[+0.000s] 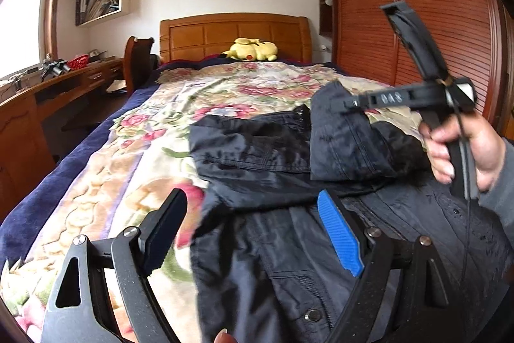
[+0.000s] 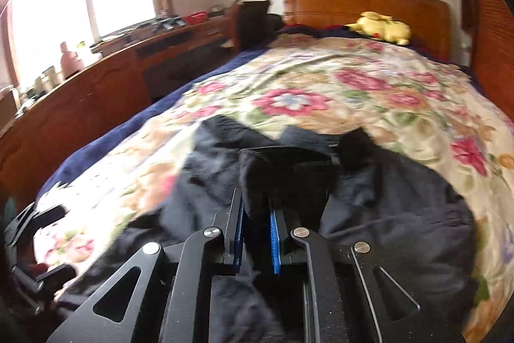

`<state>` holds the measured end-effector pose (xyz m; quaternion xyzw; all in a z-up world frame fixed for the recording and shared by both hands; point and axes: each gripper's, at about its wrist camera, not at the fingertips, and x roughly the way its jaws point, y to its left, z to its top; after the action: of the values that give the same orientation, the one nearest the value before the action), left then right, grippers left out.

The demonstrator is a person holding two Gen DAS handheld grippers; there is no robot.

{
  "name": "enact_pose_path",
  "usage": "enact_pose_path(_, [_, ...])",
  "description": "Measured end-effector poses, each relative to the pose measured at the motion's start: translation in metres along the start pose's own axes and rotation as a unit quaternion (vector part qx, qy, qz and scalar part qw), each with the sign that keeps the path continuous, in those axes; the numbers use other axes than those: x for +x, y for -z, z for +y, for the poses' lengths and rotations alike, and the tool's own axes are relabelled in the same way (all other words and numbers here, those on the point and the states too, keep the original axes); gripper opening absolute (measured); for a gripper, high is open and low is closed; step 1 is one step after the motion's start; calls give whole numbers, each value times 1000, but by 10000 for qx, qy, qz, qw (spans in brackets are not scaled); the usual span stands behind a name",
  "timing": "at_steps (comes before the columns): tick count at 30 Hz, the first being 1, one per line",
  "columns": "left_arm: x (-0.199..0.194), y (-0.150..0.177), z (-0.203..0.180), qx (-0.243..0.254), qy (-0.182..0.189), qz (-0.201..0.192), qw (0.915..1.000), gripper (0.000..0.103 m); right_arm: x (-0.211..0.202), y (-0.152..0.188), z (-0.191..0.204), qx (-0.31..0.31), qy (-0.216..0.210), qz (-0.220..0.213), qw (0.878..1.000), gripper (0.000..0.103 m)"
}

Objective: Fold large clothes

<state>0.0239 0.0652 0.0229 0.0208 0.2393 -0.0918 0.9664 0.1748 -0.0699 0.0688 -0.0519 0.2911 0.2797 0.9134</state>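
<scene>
From the foot of the bed [image 1: 106, 156], both our wrist cameras look low along their fingers [image 1: 340, 233] toward the headboard [image 1: 234, 34], close over the dark jacket [image 2: 401, 201]; both views share it.

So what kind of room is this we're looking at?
A bedroom, most likely: a bed with a wooden headboard, a yellow soft toy near it, and a desk by the window.
</scene>
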Motion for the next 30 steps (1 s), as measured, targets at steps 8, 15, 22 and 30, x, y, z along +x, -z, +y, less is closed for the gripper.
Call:
enact_pose_path(8, [-5,0,19,-173,-129,-31,9998,84,14,44,25,-17,-437,499,9978,13])
enact_pose_path(15, [-3,-1,21,-191,-141,-28,9997,84,13,73,17,158,-500,766,9957,16])
enact_pose_path(22, [-1,0,16,-149,-115,-7,9998,84,-7,92,21,212,-462,888,9947,51])
enact_pose_path(30, [5,4,4,-29,-16,112,9999,84,-33,104,18,68,-41,718,9974,53])
